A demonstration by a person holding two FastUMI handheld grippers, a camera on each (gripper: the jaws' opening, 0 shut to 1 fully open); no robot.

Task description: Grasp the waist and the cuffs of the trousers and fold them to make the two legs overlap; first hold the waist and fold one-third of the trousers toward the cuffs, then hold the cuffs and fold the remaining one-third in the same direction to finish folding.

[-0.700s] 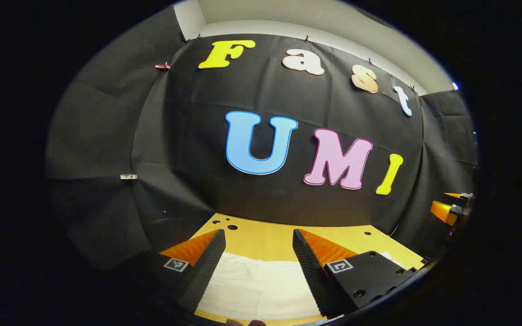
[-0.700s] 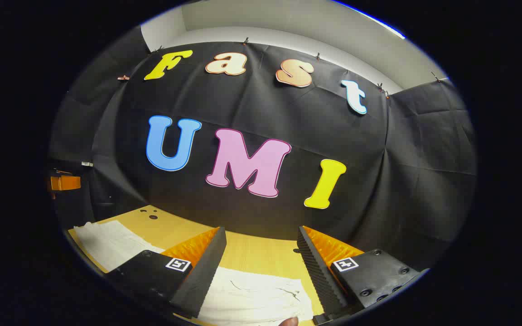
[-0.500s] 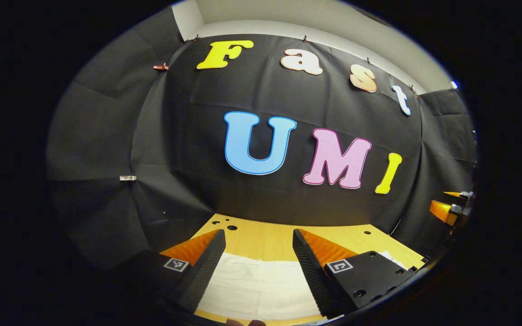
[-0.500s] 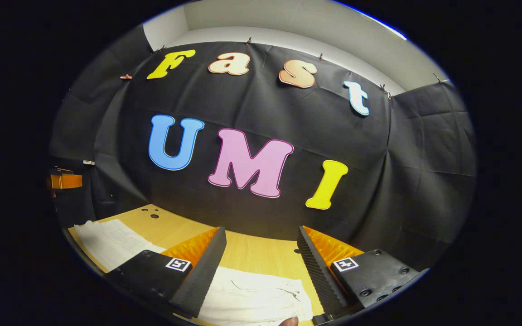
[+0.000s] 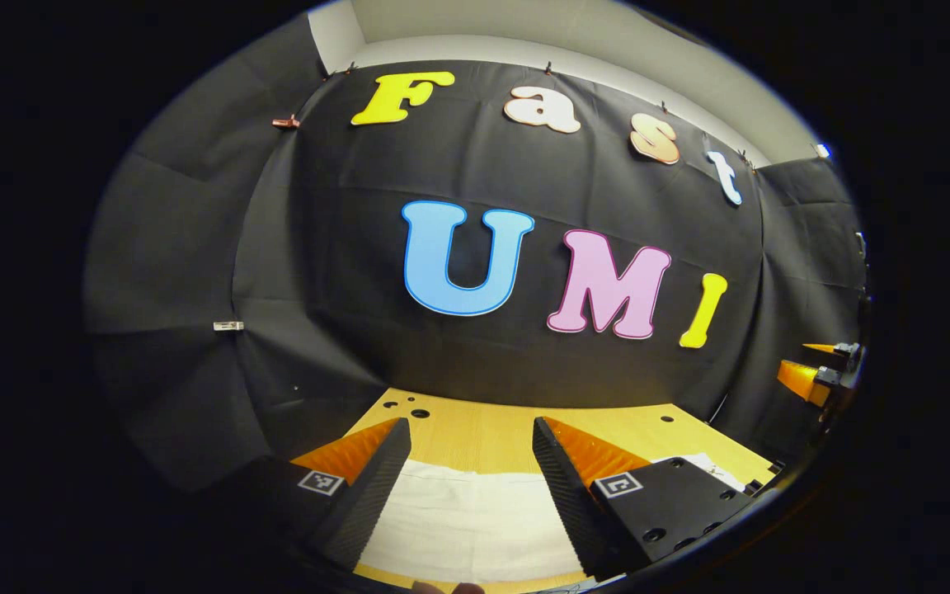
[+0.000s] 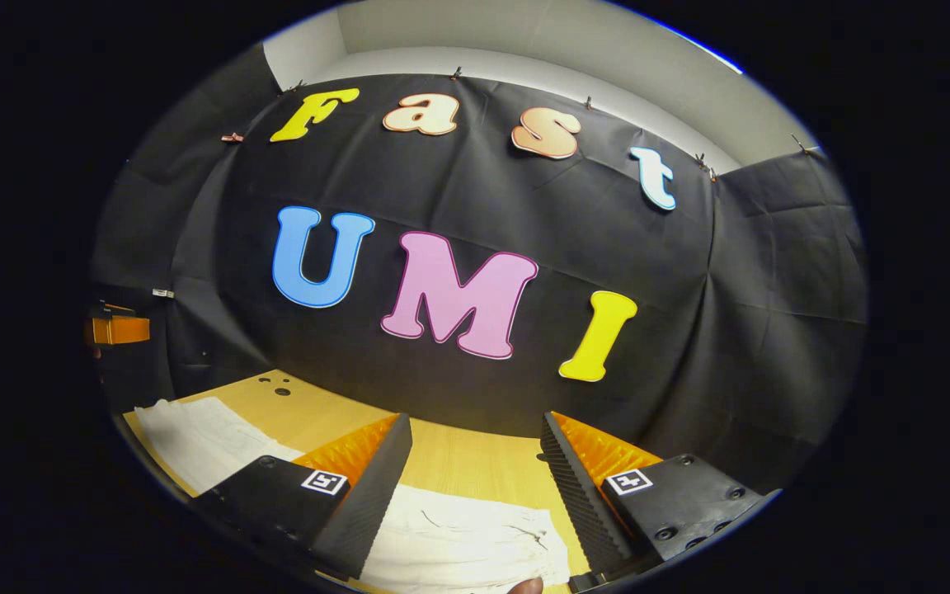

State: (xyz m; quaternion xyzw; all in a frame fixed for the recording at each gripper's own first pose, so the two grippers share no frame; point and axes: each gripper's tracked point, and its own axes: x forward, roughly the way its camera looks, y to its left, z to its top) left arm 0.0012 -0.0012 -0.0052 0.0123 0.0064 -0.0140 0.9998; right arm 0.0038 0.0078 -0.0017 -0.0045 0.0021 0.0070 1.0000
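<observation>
Evidently I was at the very start: the white trousers (image 5: pixel 471 520) lay flat on the wooden counter (image 5: pixel 491 429), showing at the bottom centre of the left gripper view between my fingers and again low in the right gripper view. My left hand-held gripper (image 5: pixel 471 450) hung above the cloth with its jaws spread wide, holding nothing. My right hand-held gripper (image 6: pixel 475 445) was likewise agape and empty over a wrinkled end of the trousers. Which end was waist and which cuffs I could not tell. I judged the first fold not yet begun; next, both grippers needed to descend and pinch the fabric's near edge.
</observation>
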